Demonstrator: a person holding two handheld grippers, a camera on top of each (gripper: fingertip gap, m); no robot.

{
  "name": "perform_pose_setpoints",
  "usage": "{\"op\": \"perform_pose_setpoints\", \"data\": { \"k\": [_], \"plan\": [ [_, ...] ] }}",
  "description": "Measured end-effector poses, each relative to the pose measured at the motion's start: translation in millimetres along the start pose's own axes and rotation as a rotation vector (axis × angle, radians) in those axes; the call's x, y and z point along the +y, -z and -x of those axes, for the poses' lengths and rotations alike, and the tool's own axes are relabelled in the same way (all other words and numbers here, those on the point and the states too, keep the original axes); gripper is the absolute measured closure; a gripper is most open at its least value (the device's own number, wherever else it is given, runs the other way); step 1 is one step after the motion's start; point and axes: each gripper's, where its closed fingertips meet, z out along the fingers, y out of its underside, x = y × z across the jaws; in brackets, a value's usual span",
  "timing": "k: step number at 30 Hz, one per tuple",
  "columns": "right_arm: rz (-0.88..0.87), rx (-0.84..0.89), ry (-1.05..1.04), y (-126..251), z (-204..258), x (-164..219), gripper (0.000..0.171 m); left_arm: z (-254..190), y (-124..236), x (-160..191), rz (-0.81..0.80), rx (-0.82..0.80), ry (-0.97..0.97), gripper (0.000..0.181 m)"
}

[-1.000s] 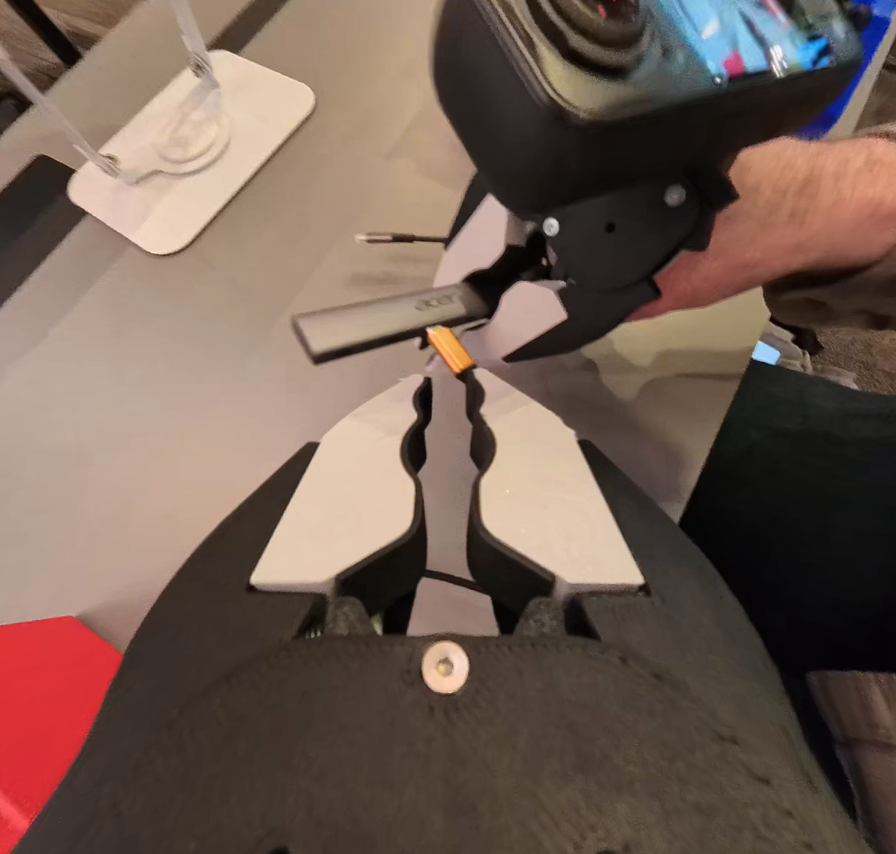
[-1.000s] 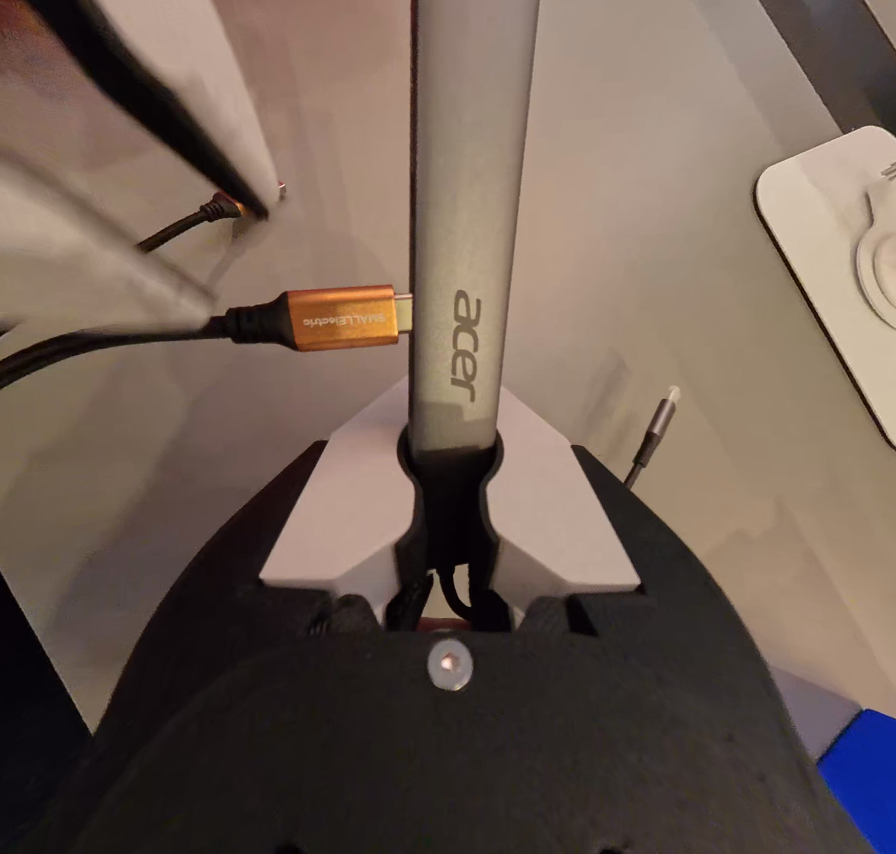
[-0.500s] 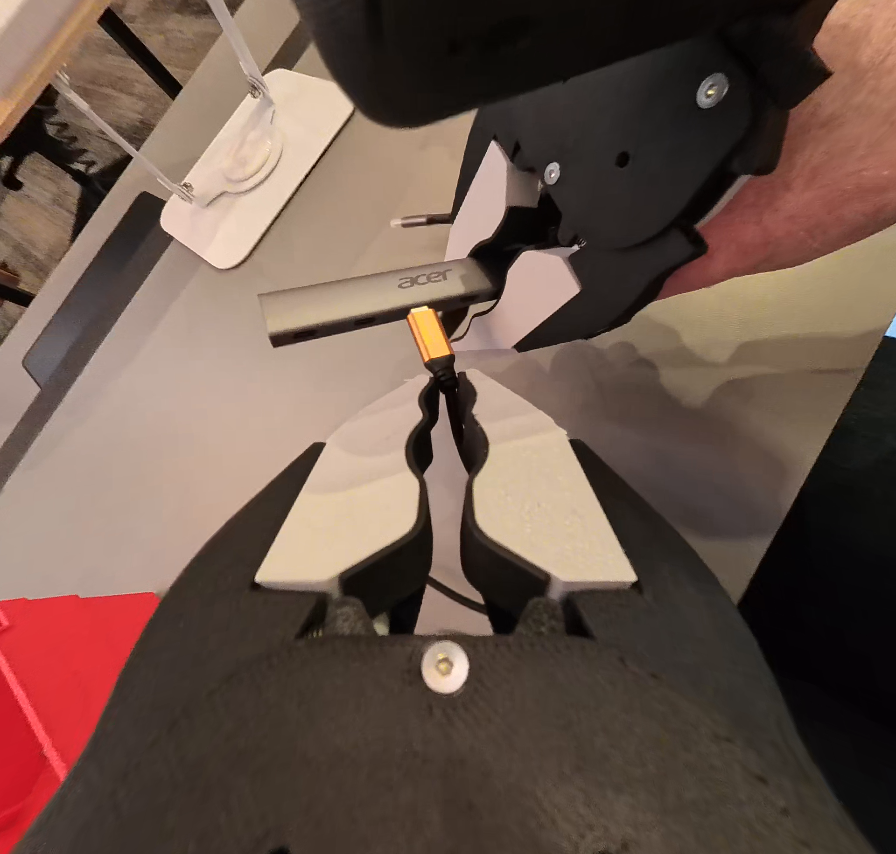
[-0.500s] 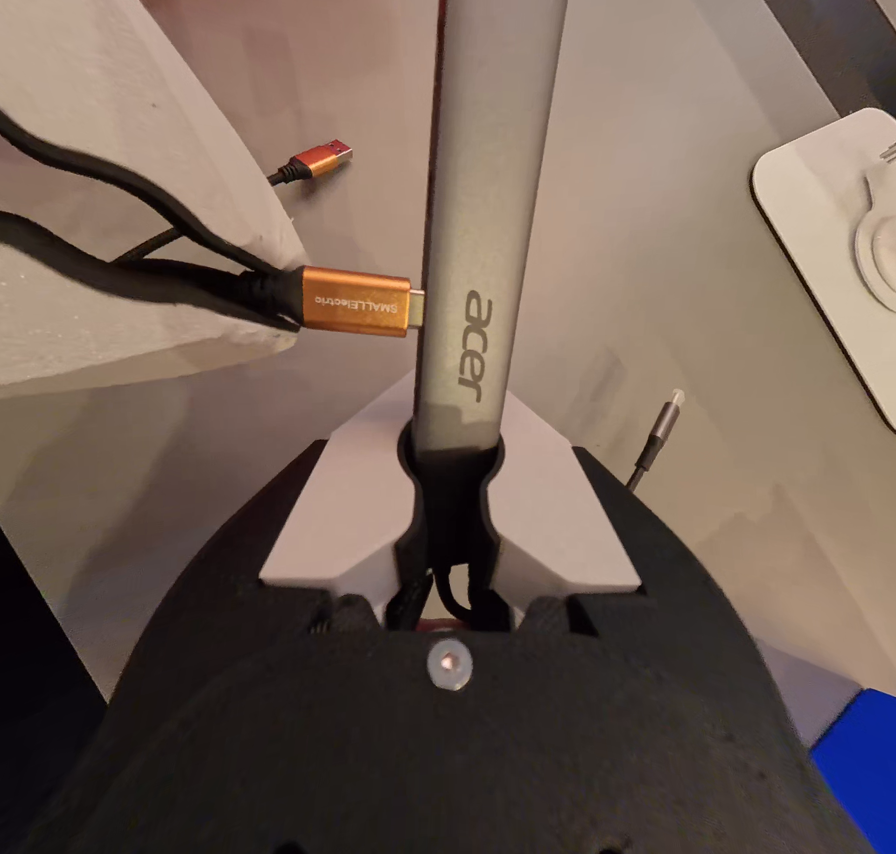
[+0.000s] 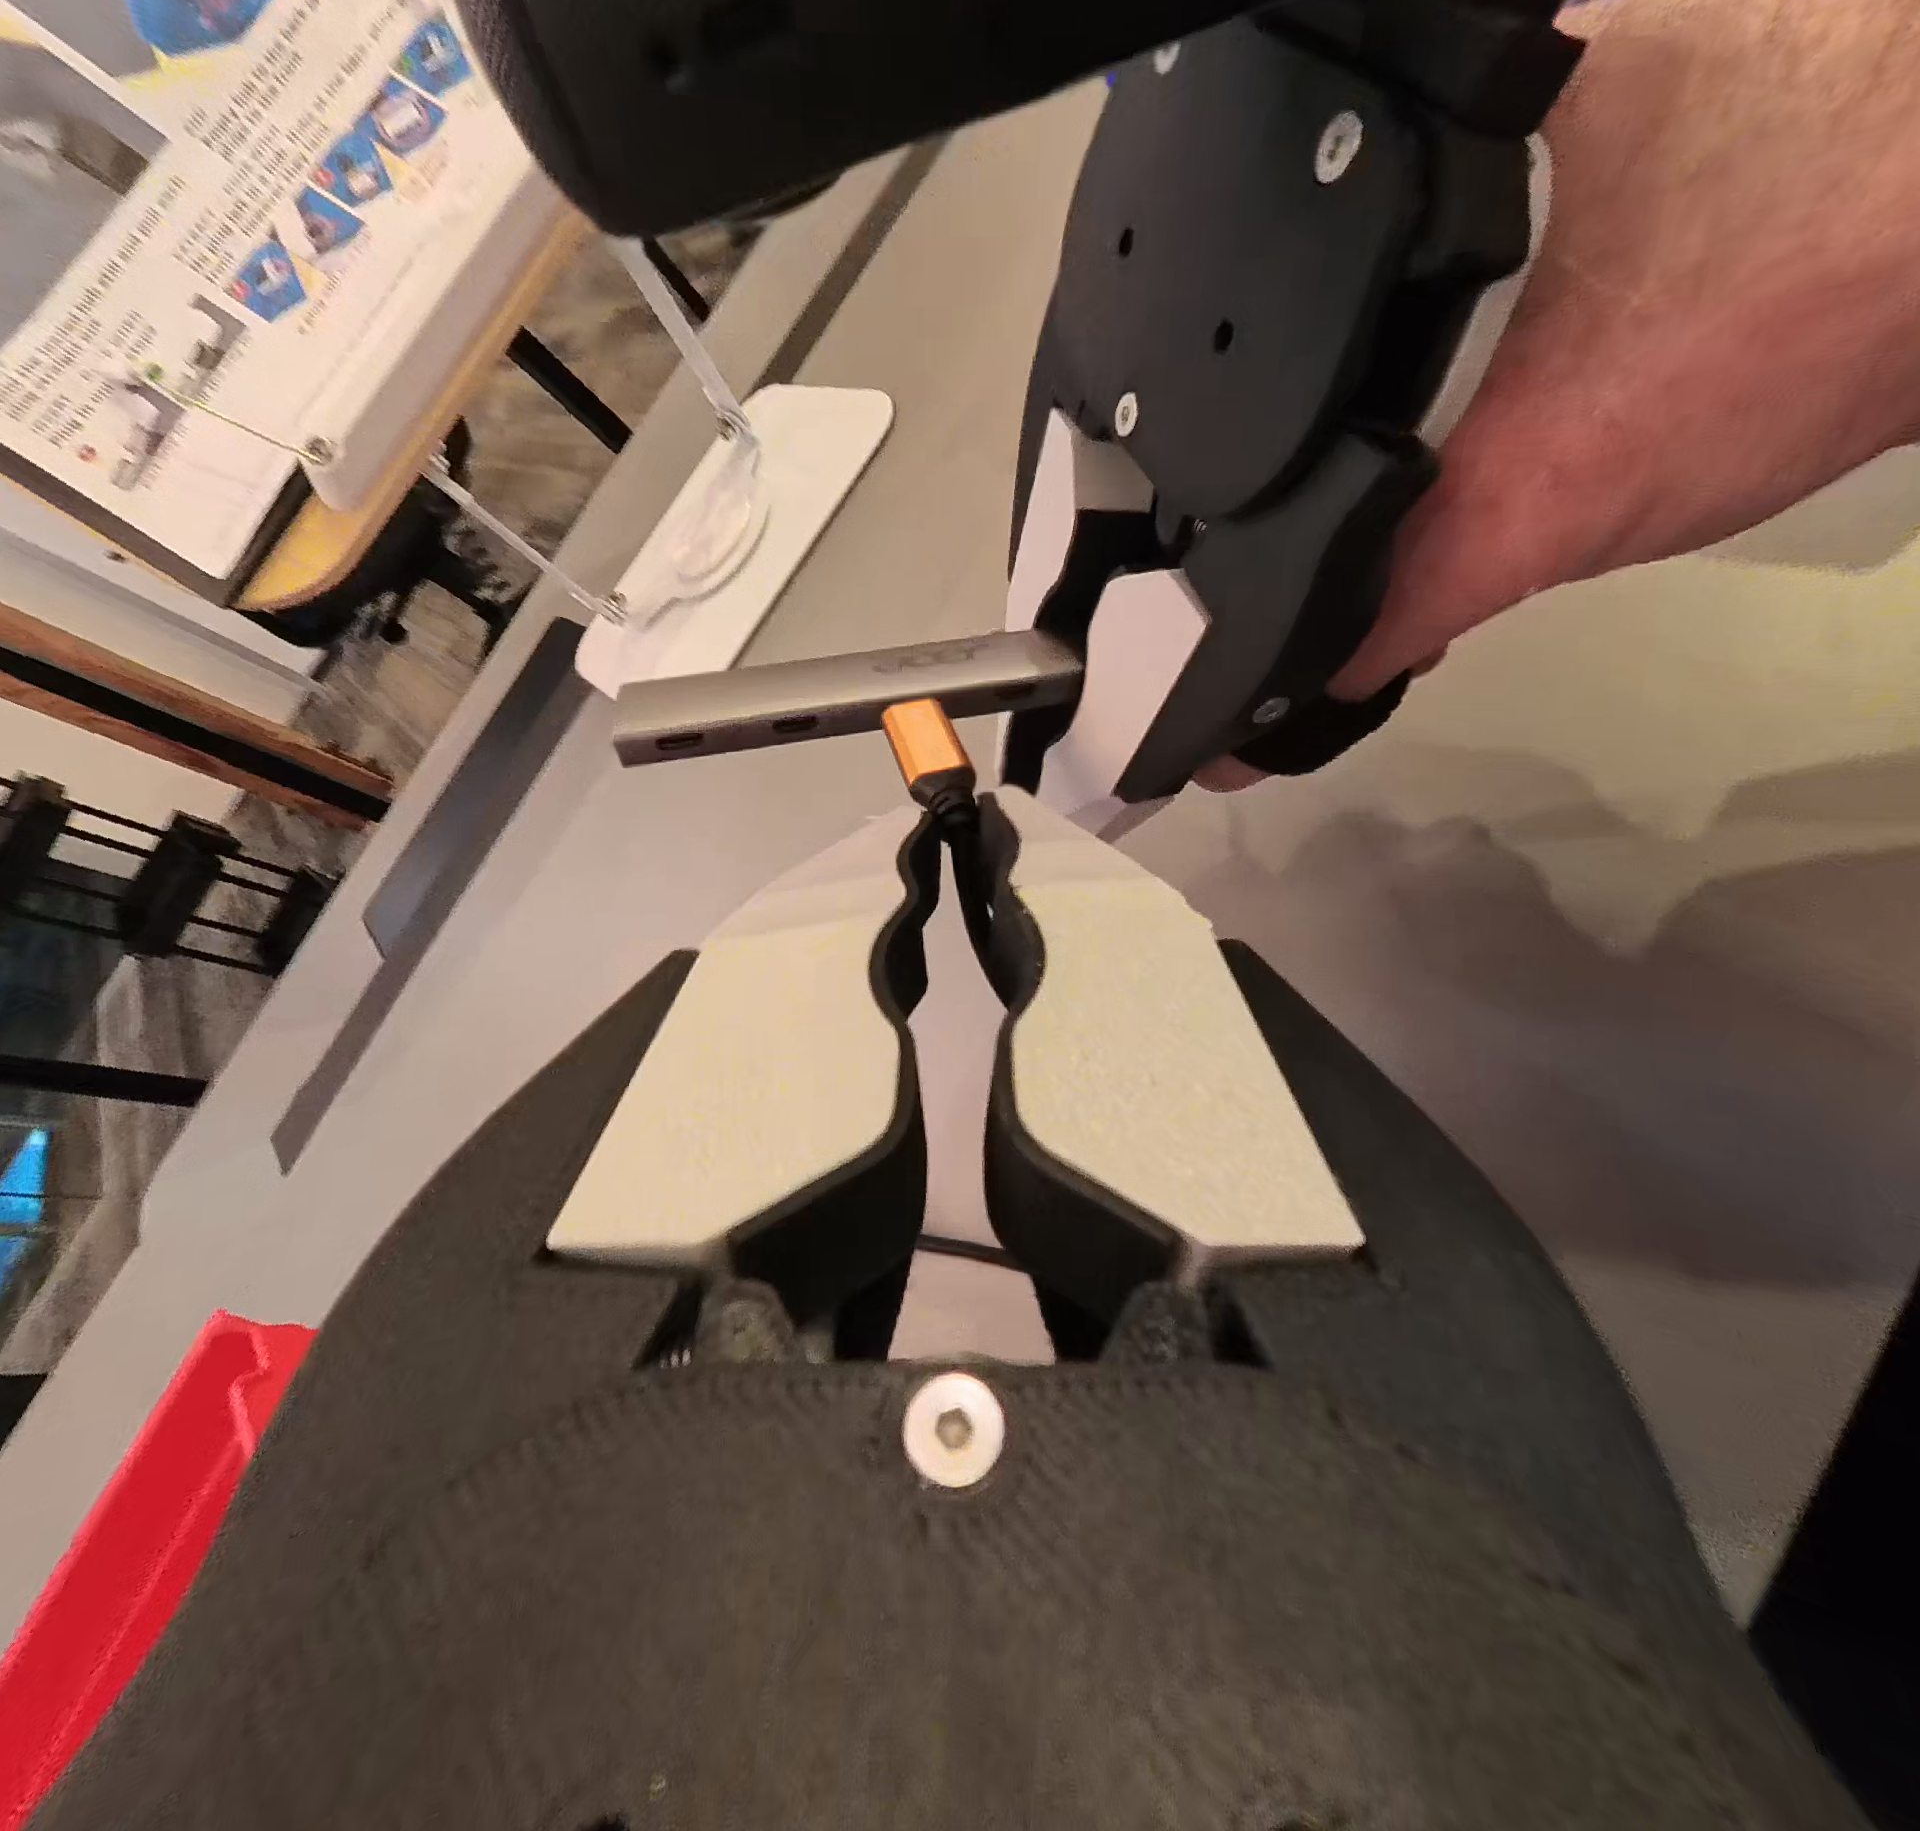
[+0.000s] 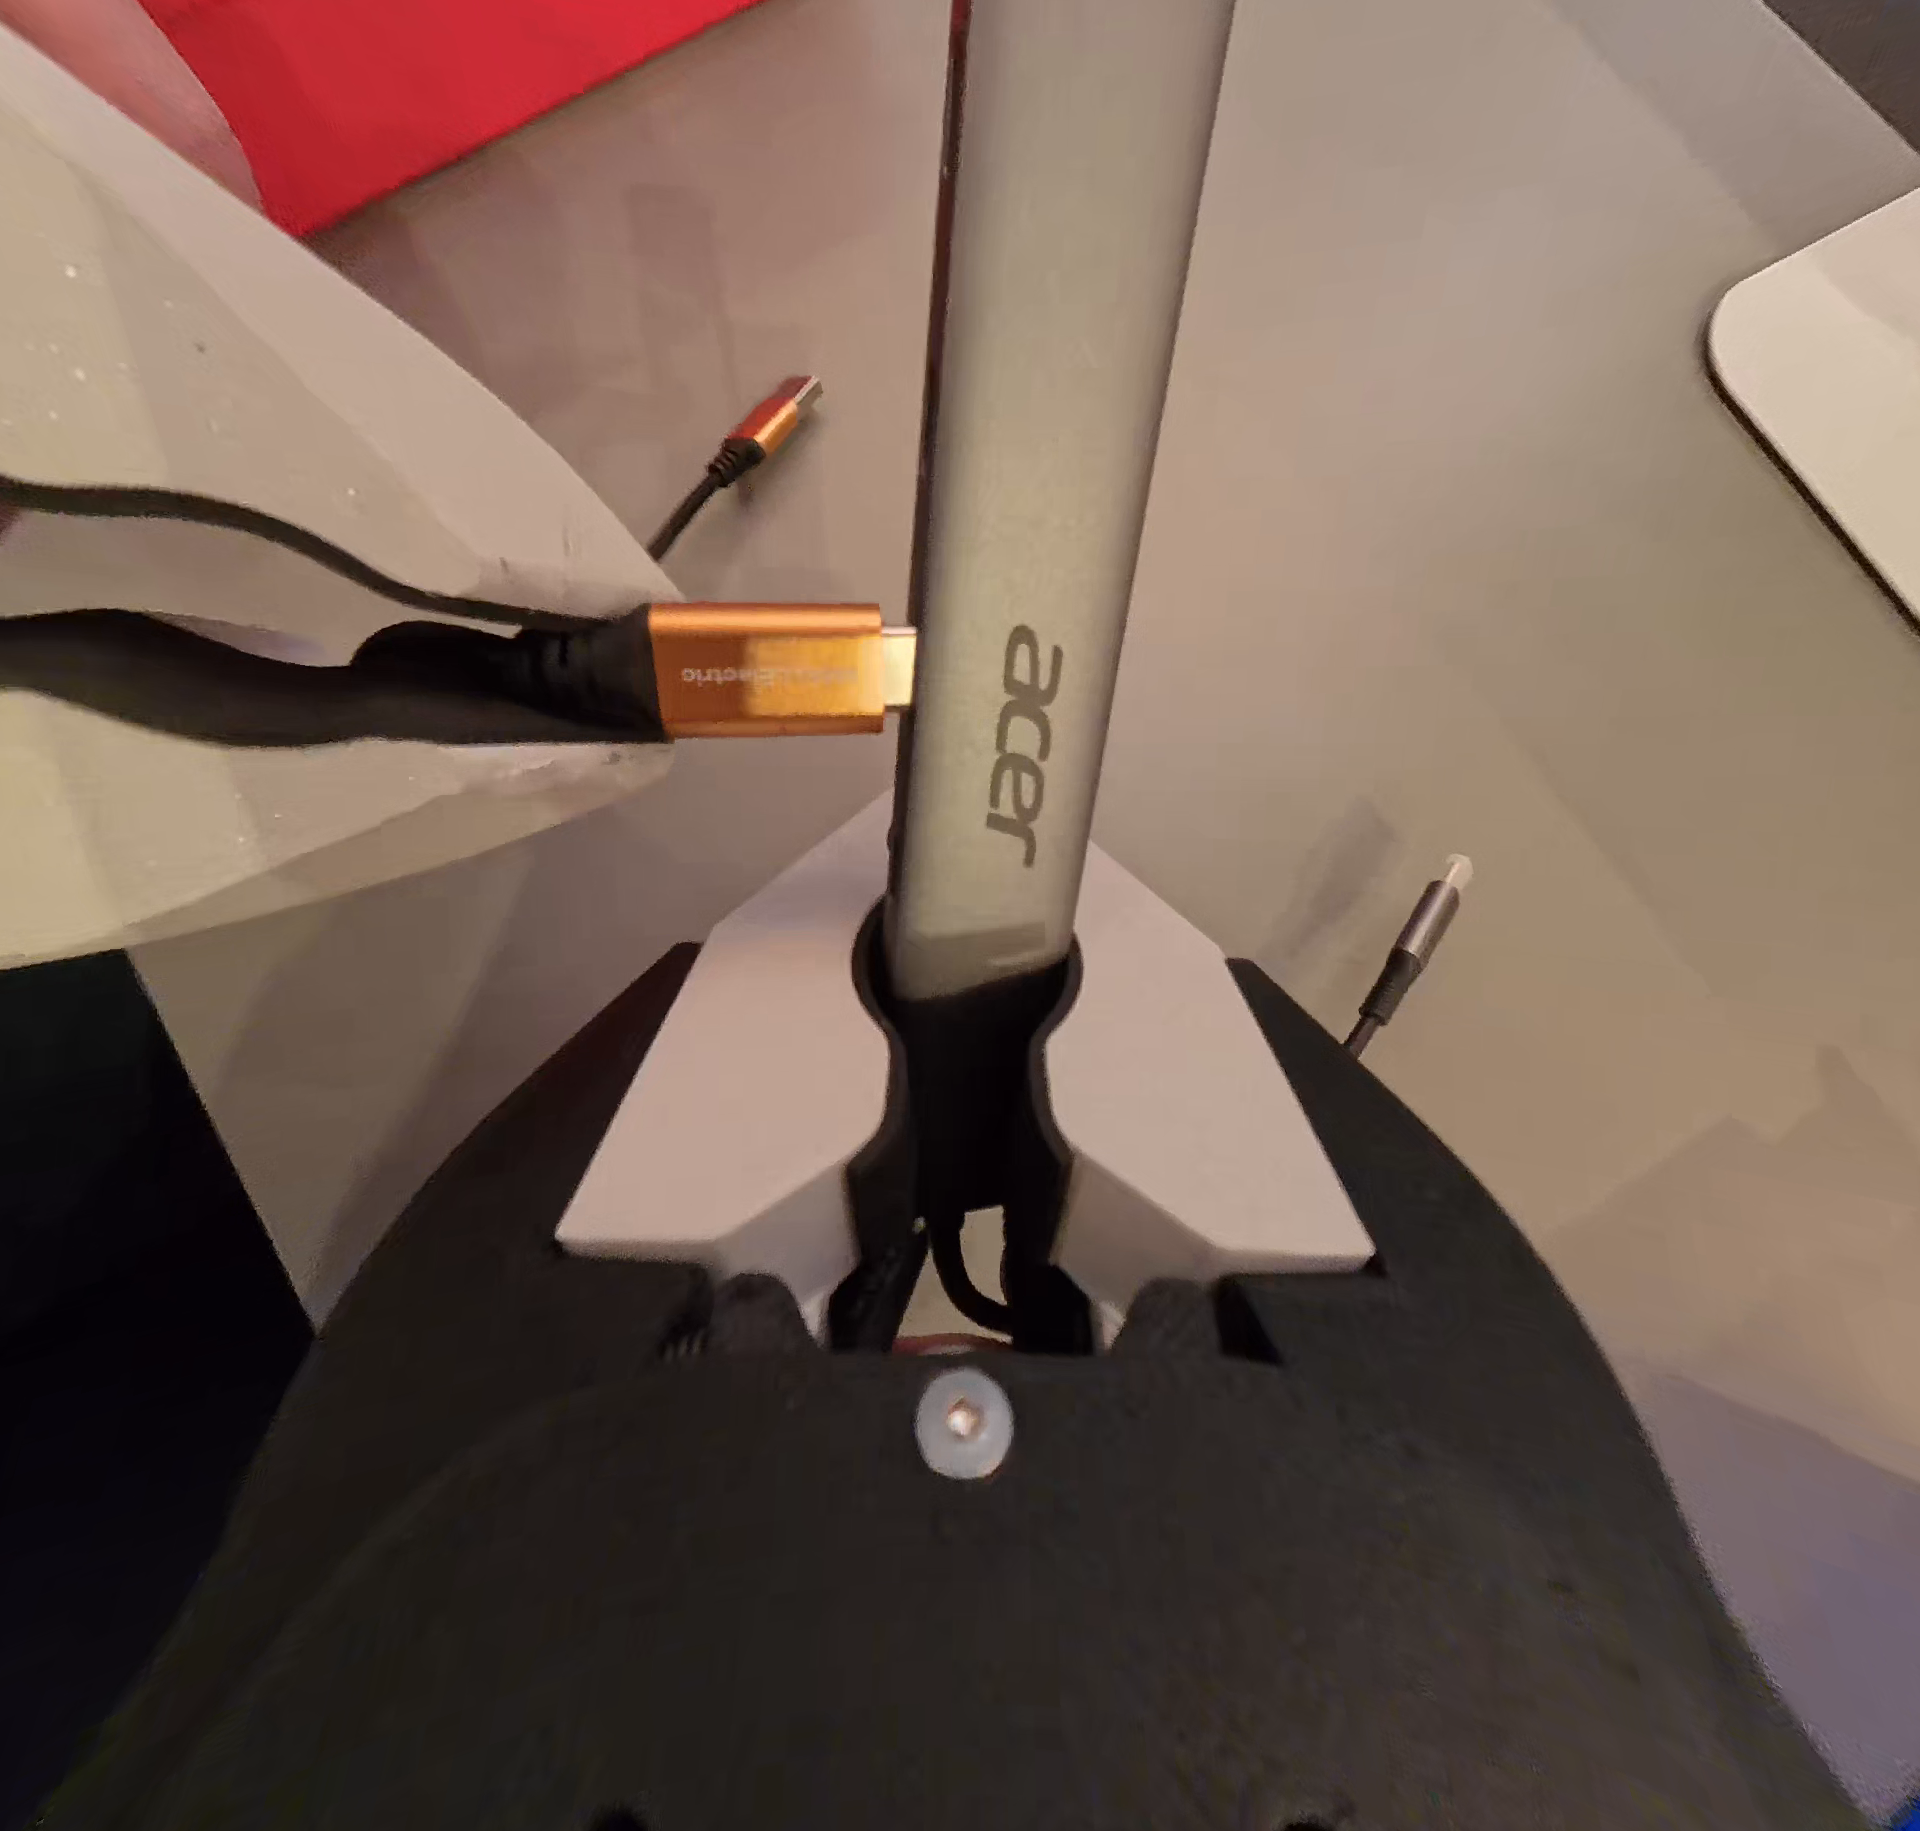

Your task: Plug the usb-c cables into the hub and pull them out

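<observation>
Mating: orange metal-shelled usb-c plug (image 6: 767,669) tip at slim grey aluminium hub (image 6: 1049,451) side port, off the grey table (image 6: 1455,638).
Left gripper (image 5: 951,825): fingers clamped on black braided cable (image 5: 961,846) behind shell.
Right gripper (image 6: 971,960): fingers clamped on hub end.
Handling: hub judged light, rigid, slick; cable limp, so hold near shell.

A slim grey hub (image 6: 1049,410) stands lengthwise up the centre of the right wrist view, its near end clamped low in the frame. An orange-shelled usb-c plug (image 6: 769,669) on a black braided cable (image 6: 312,669) meets its left edge at mid-frame, metal tip partly showing. In the left wrist view, the hub (image 5: 831,706) lies crosswise above centre, its other side ports open.
</observation>
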Motion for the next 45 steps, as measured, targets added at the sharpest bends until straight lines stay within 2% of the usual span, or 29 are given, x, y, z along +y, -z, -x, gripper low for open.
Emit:
{"op": "perform_pose_setpoints", "data": {
  "k": [8,19,30,34,45],
  "plan": [
    [-0.079,-0.109,-0.087,5.1,11.4,-12.5,0.162,9.2,5.4,-16.8,-0.173,-0.129,-0.082,0.175],
    [-0.120,-0.174,-0.127,9.7,19.5,-20.4,0.163,14.4,12.0,-24.6,-0.277,-0.292,-0.225,0.173],
    [-0.126,-0.185,-0.135,10.7,18.4,-18.6,0.162,10.6,20.3,-29.8,-0.356,-0.287,-0.238,0.171],
    [-0.123,-0.181,-0.114,10.3,20.3,-18.9,0.163,10.3,16.9,-27.9,-0.348,-0.260,-0.214,0.167],
    [-0.104,-0.155,-0.076,10.2,19.3,-16.9,0.162,10.5,17.5,-29.0,-0.345,-0.257,-0.216,0.171]
  ]
}}
